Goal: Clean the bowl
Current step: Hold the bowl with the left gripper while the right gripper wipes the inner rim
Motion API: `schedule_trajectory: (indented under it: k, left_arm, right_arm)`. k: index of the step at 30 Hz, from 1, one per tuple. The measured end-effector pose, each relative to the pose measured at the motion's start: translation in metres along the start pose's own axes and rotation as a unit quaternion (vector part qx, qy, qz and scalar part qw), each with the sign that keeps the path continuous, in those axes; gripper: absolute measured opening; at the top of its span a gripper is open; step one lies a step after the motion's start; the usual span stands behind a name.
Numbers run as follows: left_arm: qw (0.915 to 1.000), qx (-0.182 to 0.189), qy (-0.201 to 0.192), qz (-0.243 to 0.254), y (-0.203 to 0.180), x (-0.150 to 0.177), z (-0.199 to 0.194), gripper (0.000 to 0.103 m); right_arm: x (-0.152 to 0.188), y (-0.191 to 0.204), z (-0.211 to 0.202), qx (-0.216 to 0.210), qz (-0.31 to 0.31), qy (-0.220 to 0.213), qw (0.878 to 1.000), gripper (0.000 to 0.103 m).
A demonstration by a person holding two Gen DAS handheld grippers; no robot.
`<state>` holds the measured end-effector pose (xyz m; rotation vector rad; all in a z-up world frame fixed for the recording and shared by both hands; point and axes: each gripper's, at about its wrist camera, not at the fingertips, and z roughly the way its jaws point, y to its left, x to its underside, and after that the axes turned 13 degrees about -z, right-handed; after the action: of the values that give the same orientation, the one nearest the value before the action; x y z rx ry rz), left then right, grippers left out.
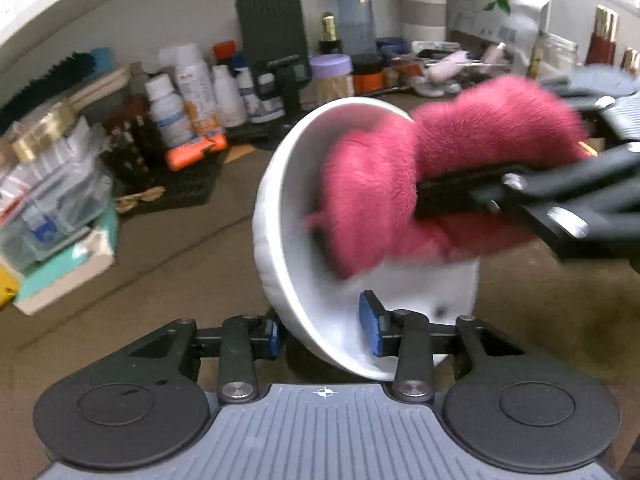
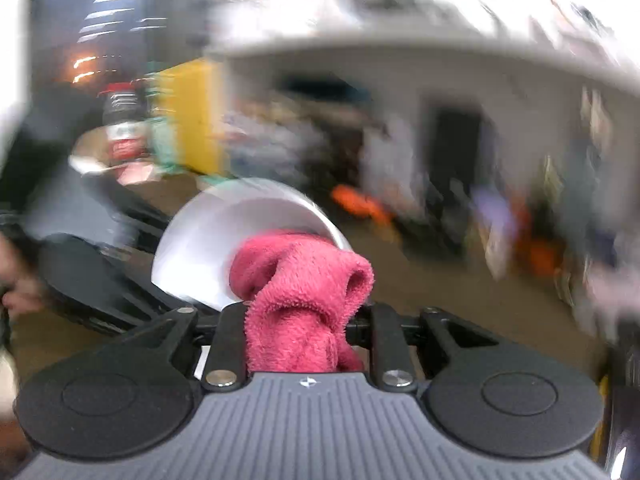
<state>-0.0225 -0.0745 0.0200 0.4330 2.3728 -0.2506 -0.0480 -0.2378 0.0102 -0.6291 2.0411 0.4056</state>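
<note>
A white bowl (image 1: 296,216) is held tilted on its side, its opening turned to the right. My left gripper (image 1: 324,330) is shut on the bowl's lower rim, one blue pad inside and one outside. A fluffy pink cloth (image 1: 400,184) is pressed into the bowl's inside. My right gripper (image 1: 480,196) comes in from the right, shut on that cloth. In the blurred right wrist view the pink cloth (image 2: 304,296) bulges out between my right gripper's (image 2: 300,320) fingers, with the white bowl (image 2: 224,236) just beyond it.
A brown tabletop (image 1: 180,264) lies beneath. Along the back wall stand several bottles (image 1: 192,88), a black scale-like stand (image 1: 276,56), jars and a white bag (image 1: 504,12). Clear boxes (image 1: 52,192) pile up at the left. A hand (image 2: 16,280) shows at the left edge.
</note>
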Motion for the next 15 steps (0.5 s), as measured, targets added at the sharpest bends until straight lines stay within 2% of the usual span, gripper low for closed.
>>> schedule_trajectory:
  k: [3, 4, 6, 8, 9, 10, 11, 15]
  left_arm:
    - [0.9999, -0.015, -0.006, 0.0, -0.001, -0.001, 0.001, 0.064]
    - [0.9997, -0.02, -0.009, -0.002, -0.002, -0.001, 0.002, 0.064]
    - [0.9987, -0.026, -0.029, -0.034, -0.004, 0.002, 0.004, 0.065]
    - [0.9965, -0.013, -0.037, -0.073, 0.002, 0.005, 0.007, 0.065]
    - [0.9955, -0.002, -0.039, -0.086, 0.005, 0.007, 0.008, 0.06]
    - [0.995, 0.01, -0.038, -0.092, 0.006, 0.008, 0.006, 0.045]
    - [0.9939, 0.039, -0.031, -0.098, 0.009, 0.008, 0.006, 0.036]
    - [0.9979, 0.05, -0.008, -0.042, 0.002, 0.004, 0.001, 0.034]
  right_arm:
    - [0.019, 0.0, 0.005, -0.001, 0.074, -0.007, 0.997, 0.022]
    - [0.023, 0.0, 0.005, -0.001, 0.098, -0.01, 0.995, 0.023]
    - [0.03, -0.005, 0.004, -0.006, 0.144, -0.013, 0.99, 0.023]
    - [0.034, -0.011, 0.002, -0.015, 0.167, -0.014, 0.986, 0.023]
    - [0.034, -0.013, 0.002, -0.019, 0.175, -0.012, 0.984, 0.023]
    - [0.033, -0.015, 0.001, -0.022, 0.181, -0.01, 0.983, 0.023]
    - [0.03, -0.017, 0.0, -0.022, 0.181, -0.009, 0.983, 0.023]
    - [0.006, -0.023, 0.001, 0.009, 0.145, -0.014, 0.989, 0.023]
